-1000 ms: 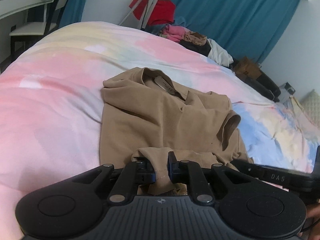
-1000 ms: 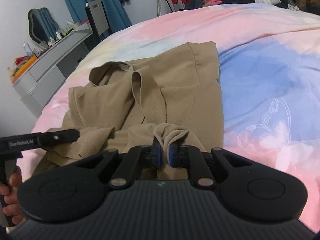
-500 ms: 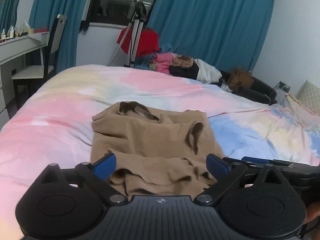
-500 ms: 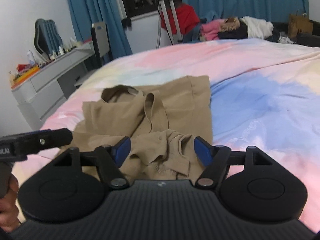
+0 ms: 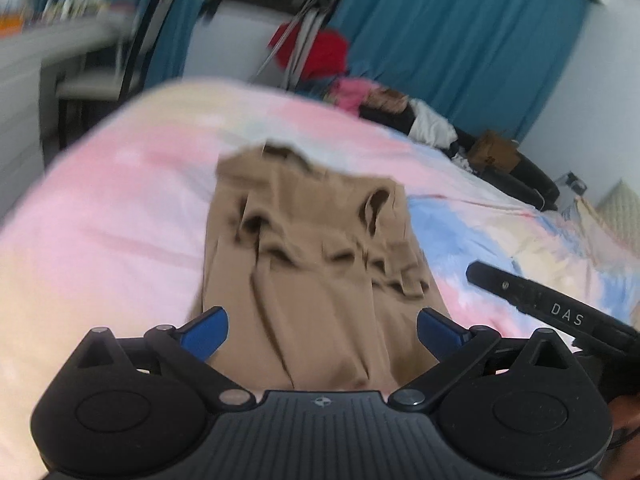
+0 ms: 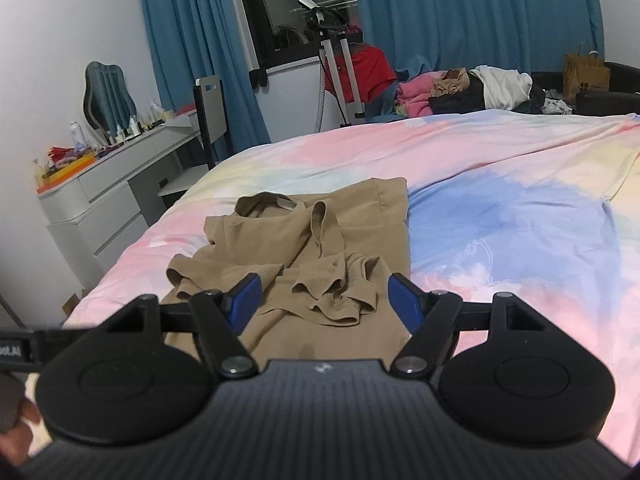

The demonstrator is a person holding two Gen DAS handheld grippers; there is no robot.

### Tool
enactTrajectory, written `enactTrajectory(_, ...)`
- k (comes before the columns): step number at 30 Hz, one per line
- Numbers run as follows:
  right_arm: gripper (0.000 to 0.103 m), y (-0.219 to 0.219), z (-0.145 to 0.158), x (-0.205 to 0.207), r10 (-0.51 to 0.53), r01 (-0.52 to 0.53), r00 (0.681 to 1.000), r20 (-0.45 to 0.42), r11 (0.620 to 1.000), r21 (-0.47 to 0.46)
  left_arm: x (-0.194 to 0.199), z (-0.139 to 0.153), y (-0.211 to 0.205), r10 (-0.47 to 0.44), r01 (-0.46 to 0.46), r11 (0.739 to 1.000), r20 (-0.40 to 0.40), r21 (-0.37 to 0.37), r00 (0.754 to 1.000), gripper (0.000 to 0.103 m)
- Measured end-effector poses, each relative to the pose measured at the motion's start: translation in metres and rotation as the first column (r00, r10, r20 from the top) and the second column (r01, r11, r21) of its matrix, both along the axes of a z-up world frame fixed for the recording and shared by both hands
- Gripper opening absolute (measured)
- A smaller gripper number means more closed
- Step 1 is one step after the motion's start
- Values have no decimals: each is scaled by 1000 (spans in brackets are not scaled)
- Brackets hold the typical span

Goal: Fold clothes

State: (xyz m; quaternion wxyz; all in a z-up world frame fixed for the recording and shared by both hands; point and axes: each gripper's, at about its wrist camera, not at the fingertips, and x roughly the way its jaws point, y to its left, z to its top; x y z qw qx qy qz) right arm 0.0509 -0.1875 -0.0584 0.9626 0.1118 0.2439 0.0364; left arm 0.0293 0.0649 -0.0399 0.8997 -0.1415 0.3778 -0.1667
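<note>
A tan shirt (image 5: pixel 316 264) lies partly folded on the pastel bedspread (image 5: pixel 104 240), its collar at the far end and its hem bunched across the middle. It also shows in the right wrist view (image 6: pixel 304 256). My left gripper (image 5: pixel 322 330) is open and empty, just above the shirt's near edge. My right gripper (image 6: pixel 322 300) is open and empty, near the bunched hem. The right tool's black body (image 5: pixel 552 312) shows at the right of the left wrist view. The left wrist view is blurred.
A pile of clothes (image 6: pixel 460 90) lies beyond the bed's far edge, by blue curtains (image 6: pixel 472 12). A white dresser (image 6: pixel 104 196) with small items and a chair (image 6: pixel 210 116) stand left of the bed. A tripod (image 6: pixel 336 64) stands behind the bed.
Both grippers were shut on the shirt's hem one second ago. They opened and let it go, then pulled back from it. The hem now lies bunched on the shirt.
</note>
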Motion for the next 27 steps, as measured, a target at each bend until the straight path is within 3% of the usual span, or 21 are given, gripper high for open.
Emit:
enactTrajectory(4,72,1,-2,1,2,-2,1000,-3,1000,1,7,-18,8,40,-50,996,-120,-78,992,102)
enactTrajectory(11,72,3,-7,7,15,-14,1000,-25,999,36,23,-55,19,81,-138,967,-259,-213,963,96)
enactTrajectory(13,72,6,-9,10,17,-16,999,-29,999,34,28,-67,26,117,-197,947,-302,-253,946,94)
enactTrajectory(16,72,8,-12,14,18,-17,999,-40,999,31,33,-84,43,167,-299,887,-358,-353,919,92)
enactTrajectory(21,72,9,-16,18,22,-20,998,-54,999,34,35,-90,58,258,-393,827,-348,-403,901,75)
enactTrajectory(25,72,6,-17,19,22,-17,997,-72,997,76,34,-91,61,307,-423,824,-330,-377,893,41)
enactTrajectory(27,72,3,-16,19,32,-19,995,-94,990,141,34,-91,63,319,-434,813,-328,-388,889,30)
